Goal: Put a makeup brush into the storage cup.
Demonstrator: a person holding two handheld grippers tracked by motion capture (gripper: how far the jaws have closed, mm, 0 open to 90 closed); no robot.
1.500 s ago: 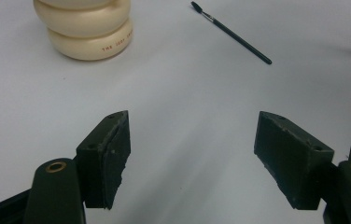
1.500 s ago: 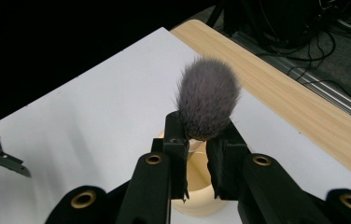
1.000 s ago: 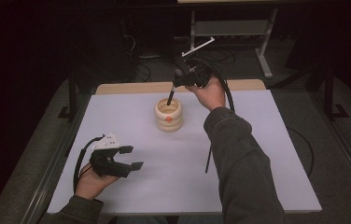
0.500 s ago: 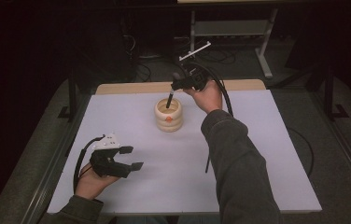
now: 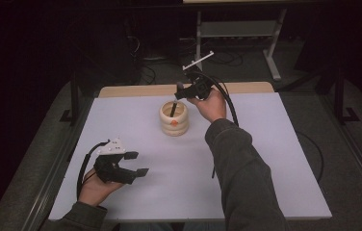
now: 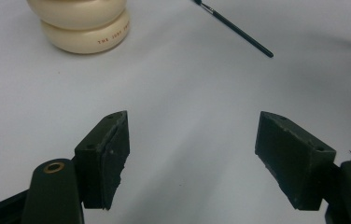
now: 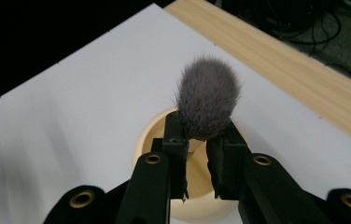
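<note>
Lowering grey-bristled black-handled brush [image 7: 207,98] into cream ribbed ceramic holder [image 5: 174,119] directly below right tongs [image 5: 183,89], pinching ferrule: keep handle vertical, centred, release w/o jolting. Left tongs [image 5: 136,163] spread, idle on white surface [image 5: 265,144].

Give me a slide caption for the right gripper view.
Right gripper lowers a fluffy grey brush into the cream holder.

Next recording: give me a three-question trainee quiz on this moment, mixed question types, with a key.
1. True or false: the right gripper is shut on the brush.
2. The brush handle points down into: A) the cream ribbed pot B) a glass jar C) a metal tray.
3. Fill in: the left gripper has its jaws ____.

Key: 1 true; 2 A; 3 open, nothing between them; it rests near the table front edge.
</note>
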